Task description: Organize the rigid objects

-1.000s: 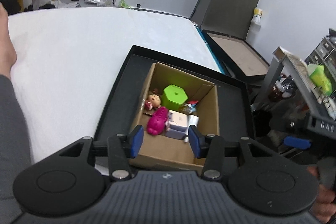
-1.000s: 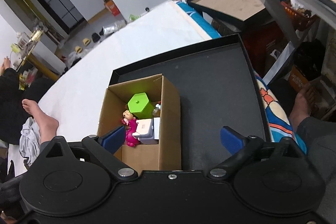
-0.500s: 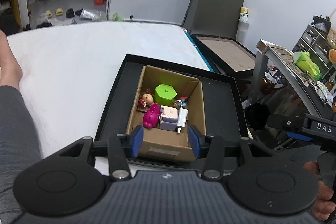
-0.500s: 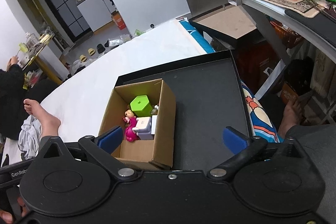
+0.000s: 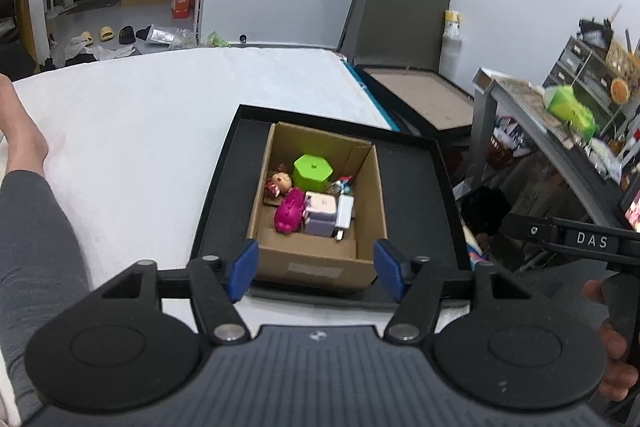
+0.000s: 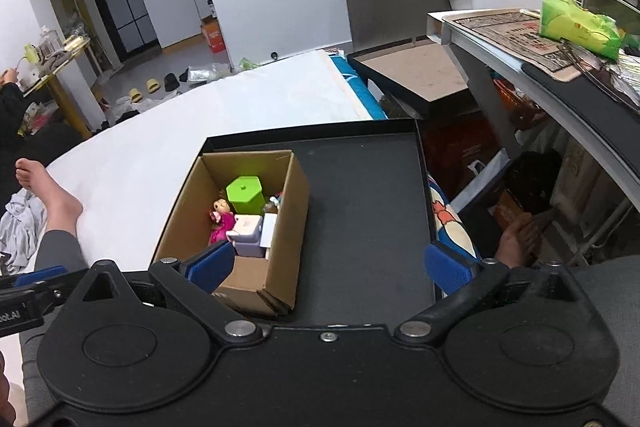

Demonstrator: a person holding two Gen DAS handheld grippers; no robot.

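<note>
**Box ahead of both tongs, nothing held**

White bed (image 5: 132,131) carries a black tray (image 5: 416,195). Left wrist view: the cardboard box (image 5: 320,259) of toys lies straight ahead, just beyond the left tongs (image 5: 316,269), which have just been opening, empty.

Right wrist view: the box (image 6: 280,235) lies ahead-left; the right tongs (image 6: 330,263) gape wide over bare tray (image 6: 360,211).

An open cardboard box (image 5: 316,251) stands upright in a shallow black tray (image 5: 416,195) on the white bed. Inside, crowded at its far end, lie a lime-green hexagonal container (image 5: 313,171), a small doll (image 5: 282,181), a magenta toy (image 5: 290,214), a lavender cube-shaped case (image 5: 320,213) and a white charger (image 5: 345,213), all touching their neighbours.
</note>
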